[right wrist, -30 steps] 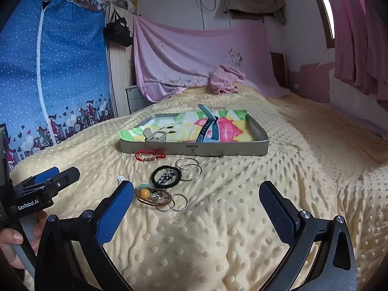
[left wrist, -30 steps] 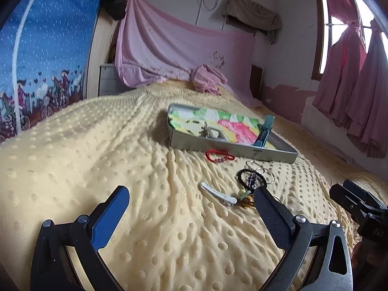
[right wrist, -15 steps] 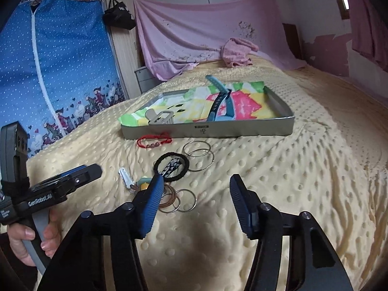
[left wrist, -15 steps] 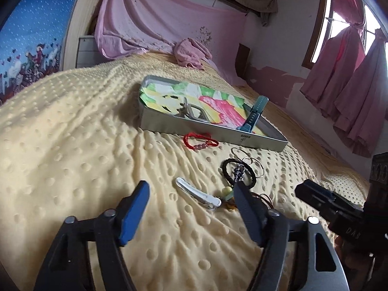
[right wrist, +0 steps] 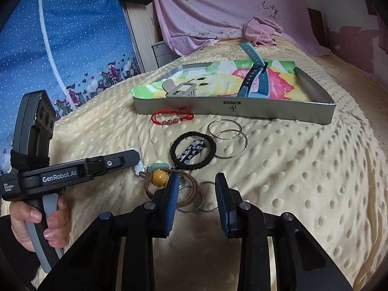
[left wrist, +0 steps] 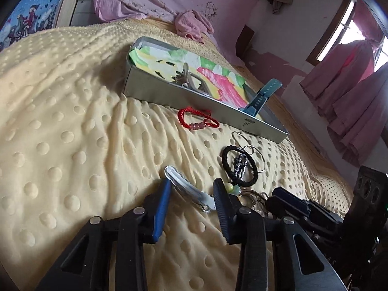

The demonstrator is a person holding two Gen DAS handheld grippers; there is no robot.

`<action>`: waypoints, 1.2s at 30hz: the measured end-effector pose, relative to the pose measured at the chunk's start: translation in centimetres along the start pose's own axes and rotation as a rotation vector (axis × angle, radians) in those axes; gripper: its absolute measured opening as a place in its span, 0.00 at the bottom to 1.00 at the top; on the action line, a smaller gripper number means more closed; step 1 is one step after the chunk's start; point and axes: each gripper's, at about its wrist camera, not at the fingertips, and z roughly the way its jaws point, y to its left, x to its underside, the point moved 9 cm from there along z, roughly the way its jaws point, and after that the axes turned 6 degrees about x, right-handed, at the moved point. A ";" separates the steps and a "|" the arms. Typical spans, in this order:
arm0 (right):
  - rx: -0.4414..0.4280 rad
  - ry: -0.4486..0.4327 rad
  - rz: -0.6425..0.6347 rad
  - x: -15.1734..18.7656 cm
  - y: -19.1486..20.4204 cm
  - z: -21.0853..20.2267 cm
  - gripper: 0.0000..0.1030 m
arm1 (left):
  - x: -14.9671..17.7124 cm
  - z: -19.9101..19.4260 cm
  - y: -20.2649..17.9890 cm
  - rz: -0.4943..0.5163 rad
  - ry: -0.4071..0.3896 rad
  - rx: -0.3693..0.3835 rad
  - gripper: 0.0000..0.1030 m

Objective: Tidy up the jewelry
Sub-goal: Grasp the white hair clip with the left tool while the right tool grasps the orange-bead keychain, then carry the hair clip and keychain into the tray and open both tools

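Observation:
My left gripper (left wrist: 192, 189) hangs low over the yellow blanket, jaws closing. A silver hair clip (left wrist: 186, 188) lies between its fingers, and the pads stand clear of it. My right gripper (right wrist: 197, 181) is closing too, over thin metal rings (right wrist: 206, 195) and a brown cord bracelet with a yellow bead (right wrist: 158, 177); nothing is gripped. A black hair tie with a chain (right wrist: 194, 150), two large hoops (right wrist: 228, 138) and a red cord bracelet (right wrist: 169, 118) lie before the silver tray (right wrist: 266, 110). The tray holds a teal watch strap (right wrist: 254, 72) and a grey clip (right wrist: 180, 89).
A hand (right wrist: 36, 220) holds the left gripper's handle at the left of the right wrist view. A patterned cloth (left wrist: 218, 77) lines the tray. Pink fabric (right wrist: 262, 29) lies at the bed's far end, and a blue curtain (right wrist: 72, 36) hangs on the left.
Both grippers have come forward and down toward the jewelry, and their jaws have narrowed from wide open. The left one now straddles the hair clip, the right one the thin rings.

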 end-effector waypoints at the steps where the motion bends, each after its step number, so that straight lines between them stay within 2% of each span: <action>1: 0.001 0.007 0.001 0.2 0.0 0.2 0.26 | -0.1 0.2 0.2 -0.014 0.003 0.004 0.30; 5: -0.006 0.032 0.002 0.6 0.0 0.8 0.26 | -0.3 0.8 0.9 -0.065 0.018 0.021 0.29; 9: 0.000 0.052 -0.006 1.1 0.3 1.3 0.26 | -0.2 1.5 1.1 -0.054 0.041 -0.007 0.28; 11: 0.002 0.053 -0.015 1.1 0.6 1.3 0.21 | -0.2 1.7 1.1 -0.046 0.046 -0.017 0.28; 12: 0.004 0.056 -0.020 1.1 0.7 1.3 0.16 | -0.2 1.7 1.1 -0.040 0.049 -0.027 0.24; 18: 0.008 0.056 -0.035 1.2 0.9 1.3 0.07 | -0.1 1.8 1.2 -0.036 0.044 -0.039 0.16; 22: 0.005 0.032 -0.028 1.0 0.7 0.7 0.04 | 0.1 1.0 1.1 -0.029 0.013 -0.028 0.10; 27: 0.006 -0.011 -0.016 0.5 0.4 -0.2 0.04 | 0.6 -0.1 0.8 -0.027 -0.020 0.009 0.09; 36: 0.021 -0.154 -0.004 -1.4 0.0 -3.0 0.03 | 0.2 -2.0 -0.8 0.010 -0.098 0.057 0.09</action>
